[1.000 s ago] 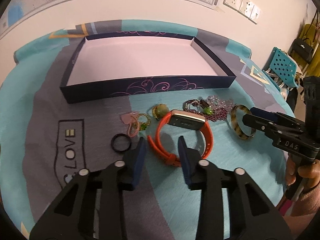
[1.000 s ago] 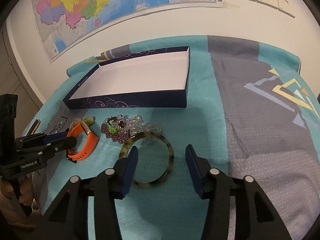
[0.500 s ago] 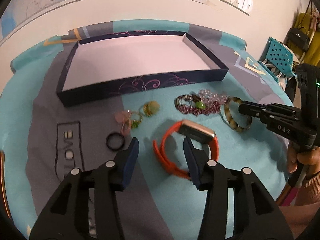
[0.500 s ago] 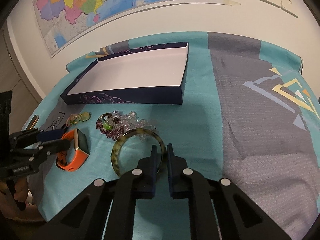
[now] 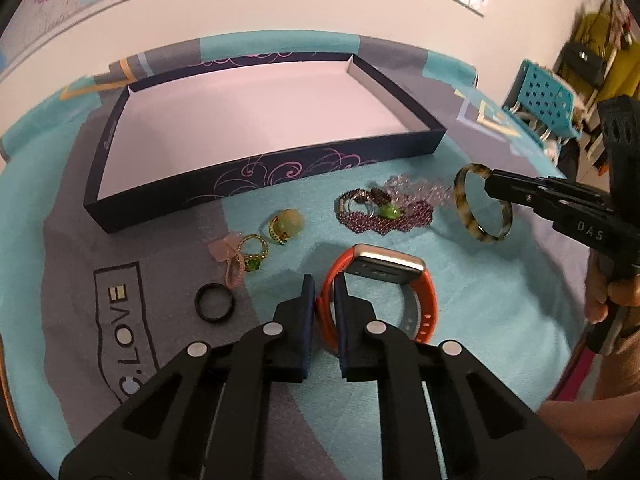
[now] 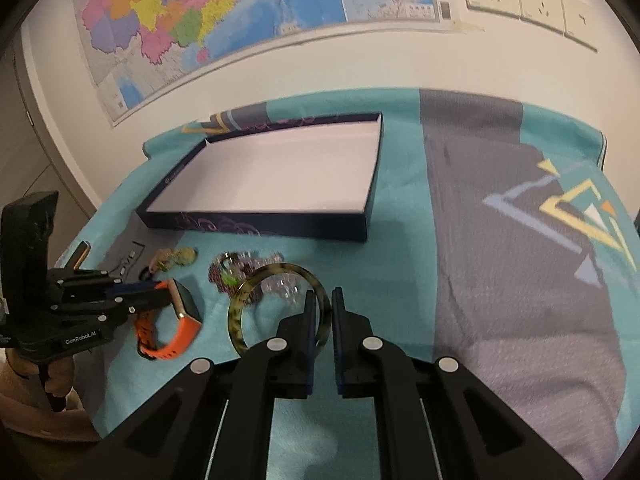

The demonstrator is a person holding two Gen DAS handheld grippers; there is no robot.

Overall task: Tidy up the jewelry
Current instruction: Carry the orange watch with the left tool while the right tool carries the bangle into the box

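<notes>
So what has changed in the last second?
Both grippers closed: the left gripper has just been closing on the orange watch strap, and the right gripper clamped and lifted the tortoiseshell bangle. The box and other jewelry stayed put.

The left gripper (image 5: 324, 286) pointed steeply down, its jaws having just closed, clamped on the orange strap of the watch (image 5: 384, 280); the right gripper (image 6: 321, 304) angled down too, its jaws pinched on the rim of the mottled bangle (image 6: 240, 312); a hand (image 5: 600, 300) gripped the right tool's handle at the scene's right edge, another hand (image 6: 56, 376) the left tool's handle at the left.
</notes>
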